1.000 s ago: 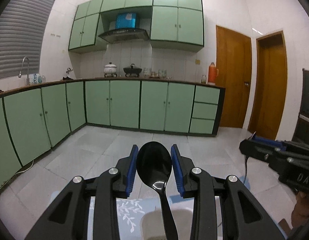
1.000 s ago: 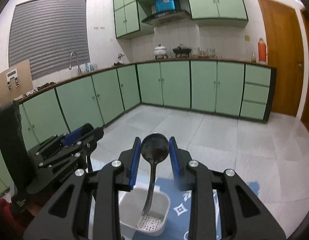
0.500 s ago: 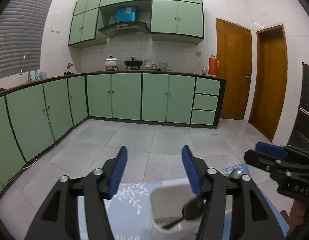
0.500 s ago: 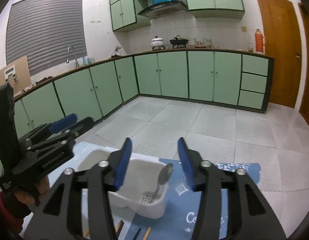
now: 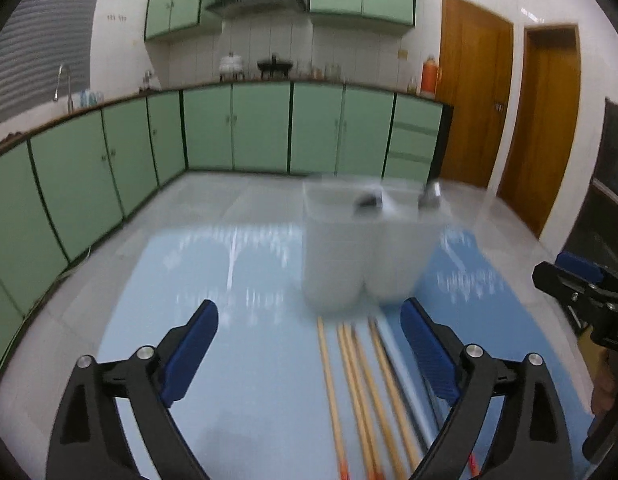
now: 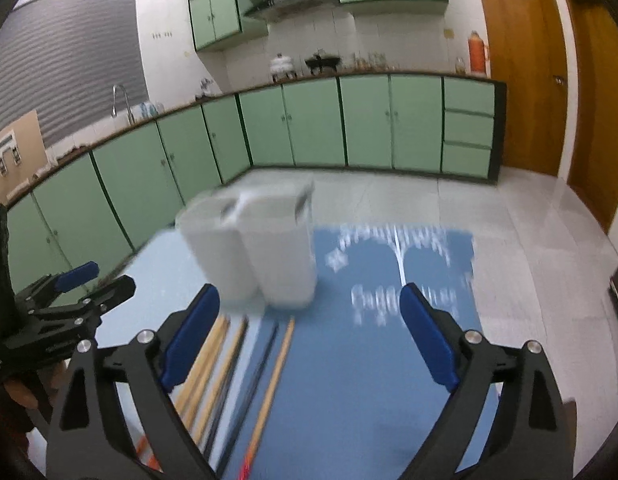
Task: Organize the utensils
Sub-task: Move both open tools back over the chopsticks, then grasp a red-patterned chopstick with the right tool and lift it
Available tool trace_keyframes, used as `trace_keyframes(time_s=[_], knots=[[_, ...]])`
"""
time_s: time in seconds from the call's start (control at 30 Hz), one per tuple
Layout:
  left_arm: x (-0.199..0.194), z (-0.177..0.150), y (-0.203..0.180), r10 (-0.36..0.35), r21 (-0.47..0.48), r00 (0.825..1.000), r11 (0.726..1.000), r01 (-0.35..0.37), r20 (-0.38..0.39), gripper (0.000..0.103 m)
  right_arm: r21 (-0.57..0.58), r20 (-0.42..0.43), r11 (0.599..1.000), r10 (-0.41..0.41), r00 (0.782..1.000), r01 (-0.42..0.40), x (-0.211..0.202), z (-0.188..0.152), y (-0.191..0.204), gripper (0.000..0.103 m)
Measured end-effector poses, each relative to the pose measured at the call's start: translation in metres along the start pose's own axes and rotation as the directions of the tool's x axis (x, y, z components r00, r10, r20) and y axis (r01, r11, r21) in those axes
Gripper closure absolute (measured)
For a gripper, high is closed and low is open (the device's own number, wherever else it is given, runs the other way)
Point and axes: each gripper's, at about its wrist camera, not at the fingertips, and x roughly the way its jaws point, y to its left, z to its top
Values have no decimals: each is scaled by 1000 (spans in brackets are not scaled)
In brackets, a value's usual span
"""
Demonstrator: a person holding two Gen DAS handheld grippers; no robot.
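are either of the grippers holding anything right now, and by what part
Nothing is held. The left gripper and right gripper have just been opening and stand wide, empty, above the chopsticks.

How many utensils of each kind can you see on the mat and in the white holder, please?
Spoons in the white holder: 2
Wooden chopsticks on the mat: 4
Dark chopsticks on the mat: 1 discernible; motion blur may hide another
Total: 7 discernible
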Motion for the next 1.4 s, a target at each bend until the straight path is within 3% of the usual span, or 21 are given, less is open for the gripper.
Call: trace_keyframes(time_s=[0.23, 0.43, 0.57, 0.8, 1.1, 1.4], knots=[[-19, -63, 1, 20, -4, 988, 1000, -21, -152, 11, 38, -143, 999, -9, 990, 14, -19, -70, 9, 14], [-27, -93, -3, 30, -10, 975, 999, -33, -219, 13, 34, -182, 999, -1, 983, 7, -27, -97, 19, 14], [-29, -108, -6, 29, -19, 971, 999, -34, -238, 16, 18, -189, 1000, -5, 982, 9, -29, -109, 31, 23], [-32, -127, -8, 31, -38, 969, 998, -42, -247, 22, 2, -165, 999, -32, 986, 33, -32, -126, 46, 38], [-38, -134, -11, 43, -31, 980, 998, -50, -194, 30, -35, -171, 999, -38, 985, 33, -25, -147, 59, 60], [-41, -137, -12, 42, -30, 983, 998, -48, -179, 31, -76, -154, 996, -66, 986, 55, -18, -153, 68, 80]])
